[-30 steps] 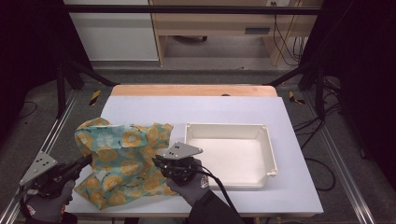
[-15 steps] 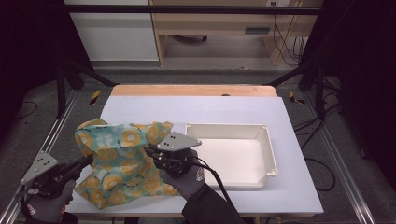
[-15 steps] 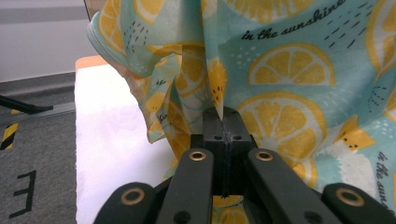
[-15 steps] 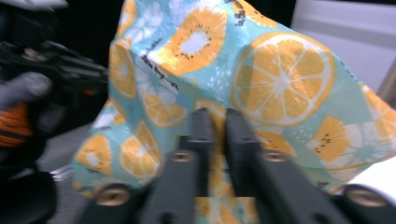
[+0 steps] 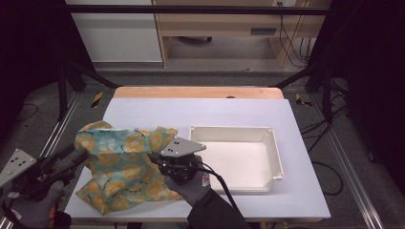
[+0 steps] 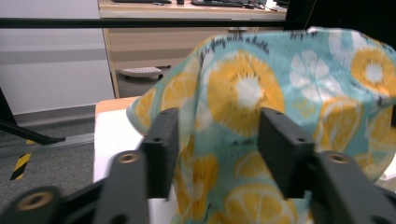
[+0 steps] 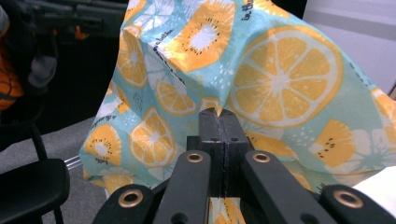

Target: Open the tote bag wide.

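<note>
A teal cloth printed with orange slices (image 5: 119,162) is bunched up on the left of the white table (image 5: 191,112). My right gripper (image 5: 154,158) holds the cloth's right side off the table. In the right gripper view its jaws (image 7: 218,114) are pressed together with the cloth (image 7: 280,79) pinched between them. My left gripper (image 5: 79,155) is at the cloth's left edge. Its jaws (image 6: 217,135) have just been opening and stand apart, with the cloth (image 6: 243,93) hanging between and beyond them, not pressed.
A shallow white tray (image 5: 234,130) sits just right of the cloth, close to my right hand. The table's wooden far edge (image 5: 191,92) and a metal frame rail (image 5: 353,181) border the work area. A black chair seat (image 7: 28,186) is off the table's side.
Both grippers have risen a little. The cloth's right side has been lifted higher by the right gripper. The left gripper's jaws have parted.
</note>
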